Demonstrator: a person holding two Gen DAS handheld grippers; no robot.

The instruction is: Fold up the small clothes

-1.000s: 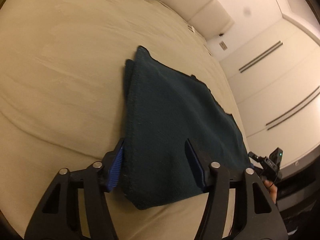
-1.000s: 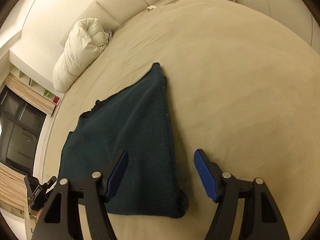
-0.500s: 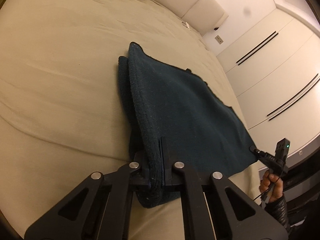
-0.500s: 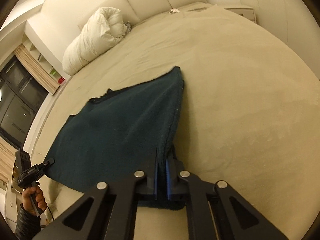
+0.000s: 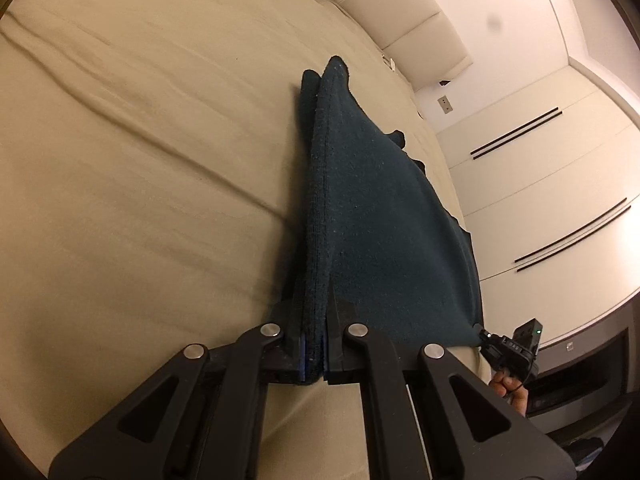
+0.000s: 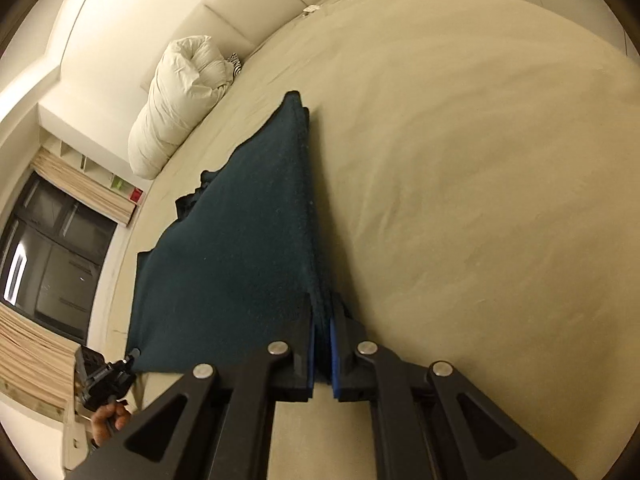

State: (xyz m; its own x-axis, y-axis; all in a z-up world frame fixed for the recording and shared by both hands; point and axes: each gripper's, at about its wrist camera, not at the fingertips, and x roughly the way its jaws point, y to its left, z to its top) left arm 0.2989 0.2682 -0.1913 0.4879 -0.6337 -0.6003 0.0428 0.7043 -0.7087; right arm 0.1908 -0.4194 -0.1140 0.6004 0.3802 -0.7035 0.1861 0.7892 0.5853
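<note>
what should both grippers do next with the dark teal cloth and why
Probably carry both near corners forward toward the far edge. The left gripper and right gripper are each shut on a near corner of the teal cloth, its near edge raised off the bed while the far edge rests there.
</note>
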